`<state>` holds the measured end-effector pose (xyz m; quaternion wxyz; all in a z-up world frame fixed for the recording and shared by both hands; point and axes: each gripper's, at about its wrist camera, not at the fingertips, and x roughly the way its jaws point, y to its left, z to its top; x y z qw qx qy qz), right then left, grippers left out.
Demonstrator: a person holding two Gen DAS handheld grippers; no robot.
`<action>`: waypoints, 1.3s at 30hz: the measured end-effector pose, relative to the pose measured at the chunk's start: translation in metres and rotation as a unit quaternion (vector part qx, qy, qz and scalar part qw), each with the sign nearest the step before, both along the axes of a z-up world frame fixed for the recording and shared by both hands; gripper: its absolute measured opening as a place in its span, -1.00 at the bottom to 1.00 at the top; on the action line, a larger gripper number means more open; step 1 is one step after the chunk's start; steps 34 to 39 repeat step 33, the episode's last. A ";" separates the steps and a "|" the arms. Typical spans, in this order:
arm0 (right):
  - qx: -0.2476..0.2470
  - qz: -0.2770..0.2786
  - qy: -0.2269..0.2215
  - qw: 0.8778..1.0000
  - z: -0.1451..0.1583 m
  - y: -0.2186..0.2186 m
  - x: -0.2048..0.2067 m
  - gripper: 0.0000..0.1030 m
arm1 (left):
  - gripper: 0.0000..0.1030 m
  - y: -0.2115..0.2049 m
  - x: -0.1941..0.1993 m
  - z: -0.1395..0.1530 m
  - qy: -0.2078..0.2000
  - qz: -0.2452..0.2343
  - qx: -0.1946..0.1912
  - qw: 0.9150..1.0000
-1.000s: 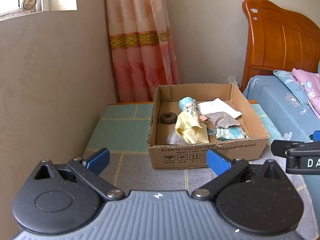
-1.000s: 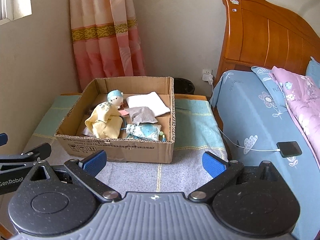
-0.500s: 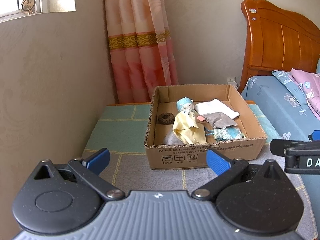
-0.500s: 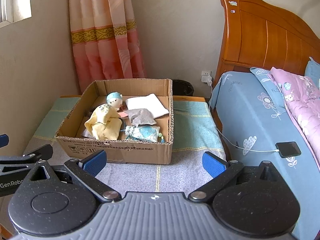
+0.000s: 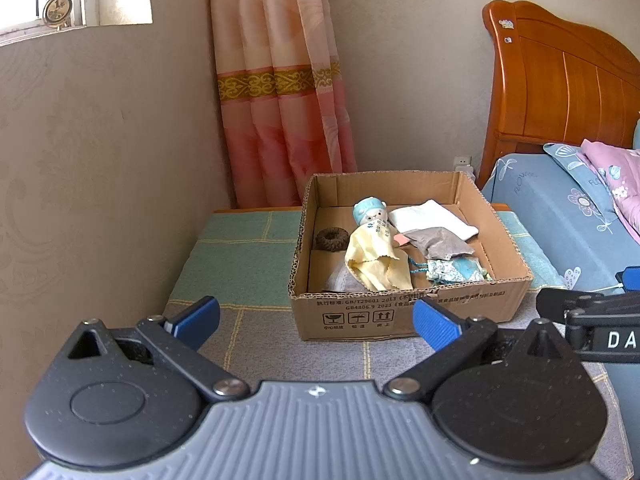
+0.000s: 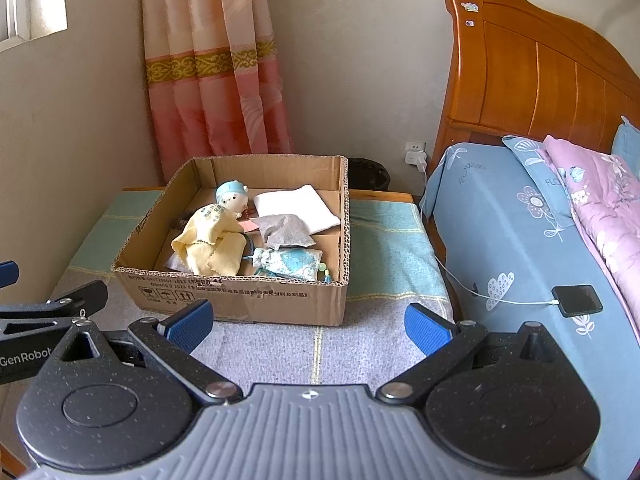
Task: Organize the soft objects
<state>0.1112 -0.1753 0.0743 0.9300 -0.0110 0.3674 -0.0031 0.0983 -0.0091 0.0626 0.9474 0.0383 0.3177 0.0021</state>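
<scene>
An open cardboard box (image 5: 404, 316) (image 6: 240, 300) stands on a cloth-covered table. Inside lie a doll with a blue cap (image 5: 370, 212) (image 6: 232, 198), a yellow cloth (image 5: 376, 256) (image 6: 212, 244), a white folded cloth (image 5: 434, 218) (image 6: 296, 208), a grey pouch (image 5: 438, 242) (image 6: 284, 230), a blue patterned pouch (image 5: 456, 270) (image 6: 288, 262) and a brown ring (image 5: 332, 238). My left gripper (image 5: 316, 322) and right gripper (image 6: 308, 326) are both open and empty, held well back from the box's near wall.
The table cloth (image 5: 256, 240) (image 6: 384, 248) is green at the back and grey in front. A wall is at the left, a curtain (image 5: 280, 88) behind. A bed (image 6: 520, 216) with a charging phone (image 6: 576, 300) is at the right.
Both grippers have drawn back and risen a little from the box, which looks smaller now. The jaws stay open. Nothing in the box has moved.
</scene>
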 end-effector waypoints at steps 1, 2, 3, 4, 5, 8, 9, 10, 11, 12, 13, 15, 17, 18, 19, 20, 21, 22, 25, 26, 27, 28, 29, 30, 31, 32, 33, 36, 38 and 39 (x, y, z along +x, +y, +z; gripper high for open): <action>-0.001 0.000 0.000 1.000 0.000 0.000 0.000 1.00 | 0.99 0.000 0.000 0.000 0.000 0.000 0.000 1.000; -0.001 0.000 0.001 1.000 0.000 0.001 0.000 1.00 | 0.99 0.000 0.000 -0.001 0.000 0.001 0.000 1.000; -0.001 0.001 0.001 1.000 0.000 0.000 0.000 1.00 | 0.99 0.000 0.000 -0.001 0.000 0.001 0.000 1.000; 0.000 0.002 0.001 1.000 0.000 0.001 0.000 1.00 | 0.99 0.000 0.000 -0.001 0.000 0.002 0.000 1.000; -0.001 0.002 0.001 1.000 0.000 0.001 0.000 1.00 | 0.99 0.000 0.000 -0.001 0.000 0.001 0.000 1.000; -0.002 0.002 0.002 1.000 -0.001 0.001 0.000 1.00 | 0.99 0.001 0.001 -0.001 0.000 0.002 0.000 1.000; -0.003 0.003 0.002 1.000 -0.001 0.002 0.000 1.00 | 0.99 0.001 0.001 0.000 0.000 0.002 -0.001 1.000; -0.003 0.003 0.002 1.000 0.000 0.002 0.000 1.00 | 0.99 0.001 0.000 -0.001 -0.001 0.002 -0.001 1.000; -0.004 0.003 0.002 1.000 0.000 0.002 0.000 1.00 | 0.99 0.001 0.000 -0.001 -0.001 0.002 -0.001 1.000; -0.003 0.004 0.002 1.000 0.000 0.002 -0.001 1.00 | 0.99 0.001 0.000 -0.001 -0.001 0.001 -0.001 1.000; -0.004 0.005 0.002 1.000 0.000 0.002 -0.001 1.00 | 0.99 0.000 0.000 0.000 -0.001 0.000 0.000 1.000; -0.005 0.005 0.001 1.000 0.000 0.003 -0.001 1.00 | 0.99 0.000 0.000 0.000 -0.002 0.000 0.000 1.000; -0.006 0.006 0.001 1.000 0.000 0.003 -0.001 1.00 | 0.99 0.000 0.000 0.000 -0.001 0.000 -0.001 1.000; -0.006 0.006 0.000 1.000 0.000 0.003 -0.001 1.00 | 0.99 0.000 0.000 0.001 -0.002 0.001 -0.001 1.000; -0.006 0.005 0.000 1.000 0.000 0.002 -0.002 1.00 | 0.99 0.000 0.000 0.001 -0.002 0.001 0.000 1.000; -0.006 0.005 0.001 1.000 0.000 0.002 -0.001 1.00 | 0.99 0.000 0.000 0.001 -0.002 0.001 -0.001 1.000; -0.007 0.005 0.001 1.000 0.000 0.002 -0.002 1.00 | 0.99 0.000 0.000 0.001 -0.002 0.001 -0.001 1.000; -0.007 0.005 0.001 1.000 0.000 0.002 -0.002 1.00 | 0.99 0.000 0.000 0.001 -0.002 0.001 -0.001 1.000; -0.007 0.006 0.000 1.000 0.000 0.002 -0.003 1.00 | 0.99 0.000 -0.001 0.001 -0.003 0.000 -0.001 1.000; -0.008 0.008 0.000 1.000 0.001 0.002 -0.003 1.00 | 0.99 0.000 -0.001 0.002 -0.003 0.000 -0.001 1.000; -0.008 0.008 0.000 1.000 0.001 0.002 -0.003 1.00 | 0.99 0.000 -0.002 0.002 -0.004 0.000 -0.001 1.000; -0.009 0.009 0.000 1.000 0.001 0.002 -0.003 1.00 | 0.99 0.000 -0.002 0.002 -0.004 0.000 0.000 1.000; -0.009 0.009 0.000 1.000 0.001 0.003 -0.003 1.00 | 0.99 0.000 -0.002 0.002 -0.005 0.000 0.000 1.000; -0.009 0.010 -0.001 1.000 0.001 0.003 -0.004 1.00 | 0.99 0.000 -0.002 0.003 -0.005 0.001 -0.001 1.000; -0.009 0.010 -0.001 1.000 0.001 0.003 -0.004 1.00 | 0.99 0.000 -0.002 0.003 -0.005 0.001 -0.001 1.000; -0.009 0.010 -0.001 1.000 0.001 0.003 -0.004 1.00 | 0.99 0.000 -0.002 0.003 -0.005 0.000 -0.001 1.000; -0.009 0.009 -0.001 1.000 0.001 0.003 -0.004 1.00 | 0.99 0.000 -0.002 0.003 -0.005 -0.001 -0.002 1.000; -0.009 0.009 -0.001 1.000 0.001 0.003 -0.004 1.00 | 0.99 0.000 -0.002 0.003 -0.005 -0.001 -0.002 1.000; -0.009 0.009 -0.001 1.000 0.001 0.003 -0.004 1.00 | 0.99 0.000 -0.002 0.003 -0.005 -0.001 -0.002 1.000; -0.009 0.009 -0.001 1.000 0.001 0.003 -0.004 1.00 | 0.99 0.000 -0.002 0.003 -0.005 -0.001 -0.002 1.000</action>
